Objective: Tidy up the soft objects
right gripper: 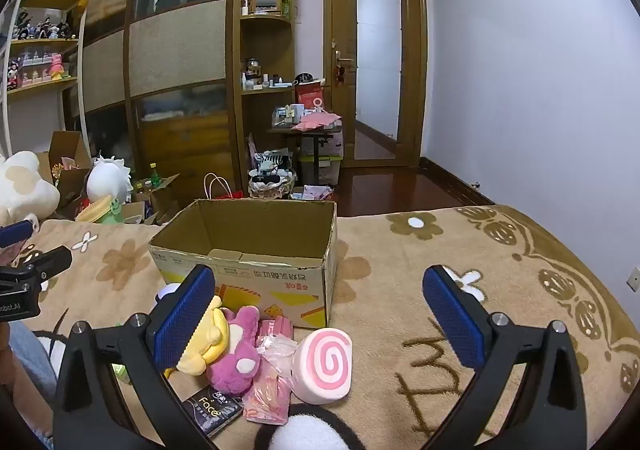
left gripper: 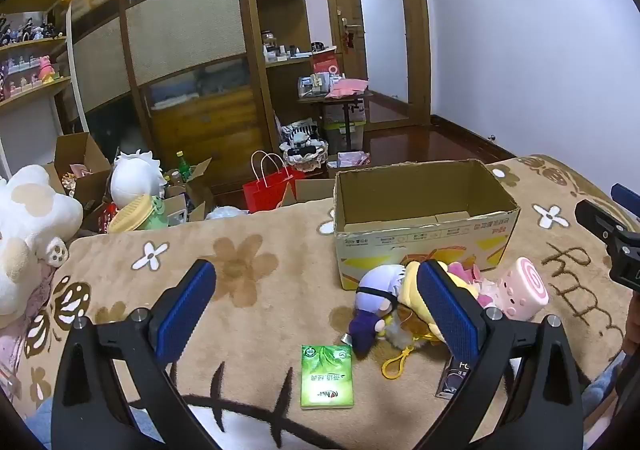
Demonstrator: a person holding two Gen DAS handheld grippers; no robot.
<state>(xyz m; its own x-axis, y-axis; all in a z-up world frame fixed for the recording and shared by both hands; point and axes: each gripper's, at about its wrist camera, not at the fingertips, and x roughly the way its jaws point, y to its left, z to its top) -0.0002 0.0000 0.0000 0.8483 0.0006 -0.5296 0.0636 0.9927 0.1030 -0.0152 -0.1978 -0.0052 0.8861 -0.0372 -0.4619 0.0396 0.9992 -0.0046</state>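
An empty cardboard box (left gripper: 424, 210) stands on the tan flowered blanket (left gripper: 256, 270); it also shows in the right wrist view (right gripper: 256, 250). In front of it lies a heap of soft toys: a white-haired purple doll (left gripper: 374, 304), a yellow plush (right gripper: 206, 346), a magenta plush (right gripper: 238, 354) and a pink swirl-roll plush (right gripper: 324, 364), also in the left wrist view (left gripper: 522, 290). A green tissue pack (left gripper: 327, 376) lies nearer. My left gripper (left gripper: 316, 318) is open and empty above the blanket, left of the heap. My right gripper (right gripper: 320, 326) is open and empty over the heap.
A black "Face" packet (right gripper: 214, 408) and pink wrapped packs (right gripper: 268, 390) lie by the heap. A big white plush (left gripper: 28, 234) sits at the left. Beyond the bed are open boxes, a red bag (left gripper: 268, 186), a wardrobe and a door.
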